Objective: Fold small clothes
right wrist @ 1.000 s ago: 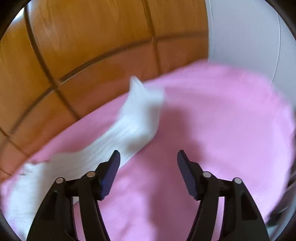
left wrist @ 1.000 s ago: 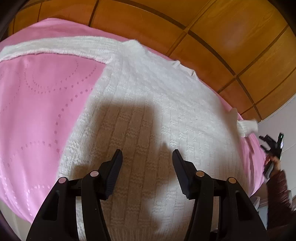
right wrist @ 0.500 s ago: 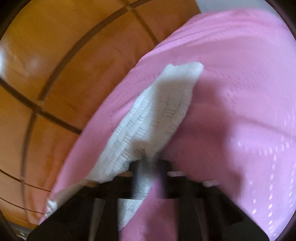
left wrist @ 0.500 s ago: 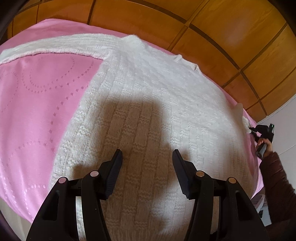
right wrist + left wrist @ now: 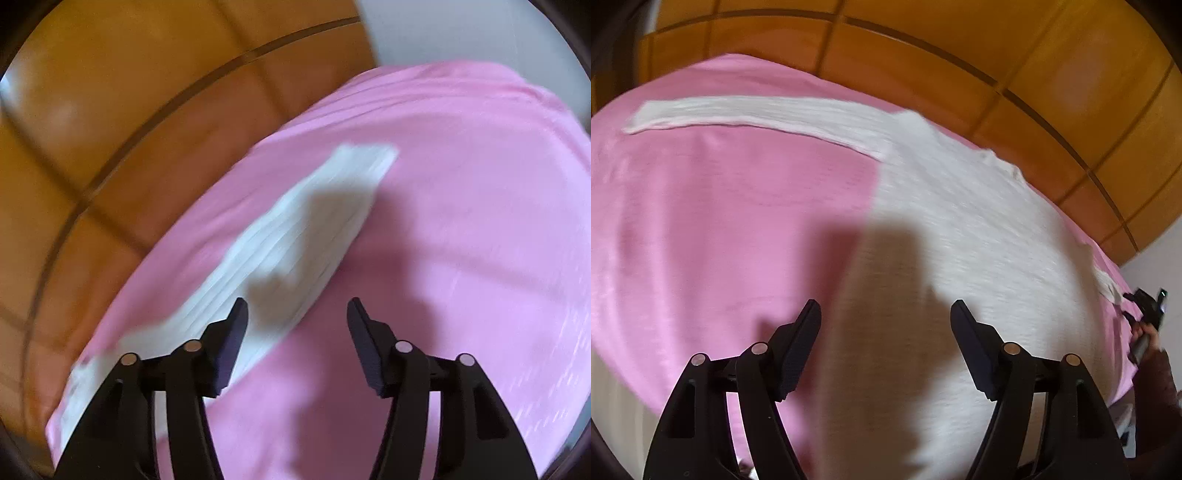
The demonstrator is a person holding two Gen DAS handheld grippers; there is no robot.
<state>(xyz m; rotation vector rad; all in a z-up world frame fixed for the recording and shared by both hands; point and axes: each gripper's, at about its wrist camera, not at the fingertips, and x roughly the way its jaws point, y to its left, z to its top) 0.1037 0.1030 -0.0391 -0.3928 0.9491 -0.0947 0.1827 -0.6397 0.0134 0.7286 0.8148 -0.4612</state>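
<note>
A white knitted sweater (image 5: 960, 258) lies flat on a pink bedspread (image 5: 720, 221). Its left sleeve (image 5: 757, 114) stretches out to the left near the headboard. My left gripper (image 5: 884, 317) is open and empty, hovering over the sweater's lower left edge. In the right wrist view the sweater's right sleeve (image 5: 295, 240) lies flat on the pink bedspread (image 5: 461, 221). My right gripper (image 5: 297, 314) is open and empty just above the sleeve's near part. Both views are blurred by motion.
A wooden panelled headboard (image 5: 997, 55) runs along the far side of the bed and shows in the right wrist view (image 5: 110, 129) too. A white wall (image 5: 461, 33) stands at the right. The right hand and its gripper (image 5: 1145, 317) show at the bed's right edge.
My right gripper was down at the right sleeve half a second ago; now it is open and raised, the sleeve lying flat. My left gripper has shifted left toward the sweater's edge.
</note>
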